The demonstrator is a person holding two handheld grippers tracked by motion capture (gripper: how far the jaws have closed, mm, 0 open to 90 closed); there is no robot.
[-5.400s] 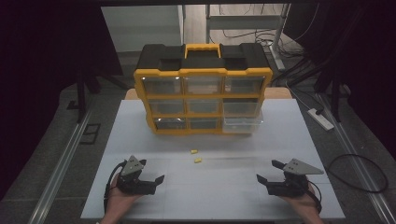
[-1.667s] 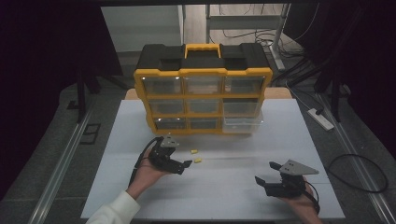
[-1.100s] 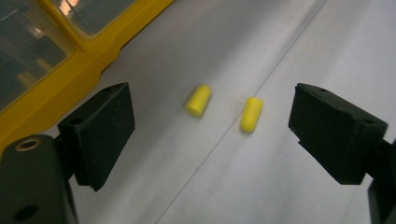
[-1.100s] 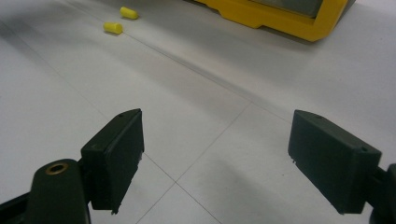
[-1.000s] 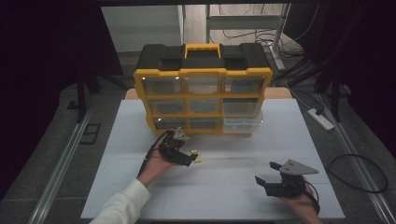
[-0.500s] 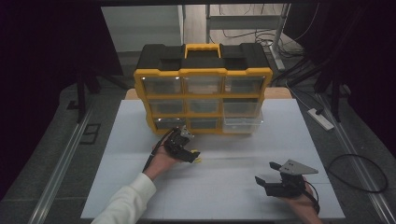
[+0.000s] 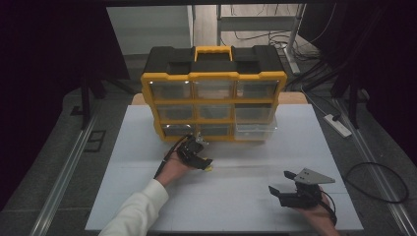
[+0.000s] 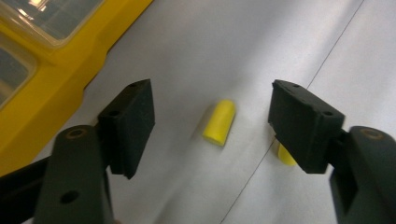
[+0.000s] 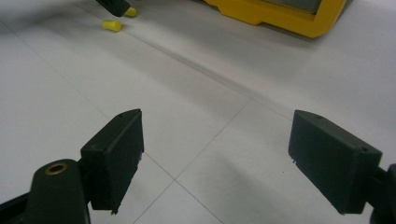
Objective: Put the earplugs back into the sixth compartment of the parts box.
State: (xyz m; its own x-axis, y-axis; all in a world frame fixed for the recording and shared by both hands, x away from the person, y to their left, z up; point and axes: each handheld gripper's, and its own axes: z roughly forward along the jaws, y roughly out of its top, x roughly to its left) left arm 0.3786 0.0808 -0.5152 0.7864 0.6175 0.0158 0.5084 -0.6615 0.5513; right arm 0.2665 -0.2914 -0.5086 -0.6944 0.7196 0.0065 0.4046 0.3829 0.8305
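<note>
The left gripper [image 8: 212,116] has been closing its jaws around a yellow earplug [image 8: 219,122], not pinching yet, lined up to grab. The plug lies at the organizer's [image 7: 214,98] 6 o'clock. The right gripper [image 7: 281,191] idles wide, empty.

The small yellow cylinder [image 8: 219,122] looks like soft matt foam, smooth-skinned. The left gripper [image 8: 212,123] has matt black plastic jaws with flat, faintly grainy pads. The table [image 7: 246,196] is smooth matt white board. The organizer [image 7: 214,101] is glossy yellow plastic with clear, shiny drawers.
</note>
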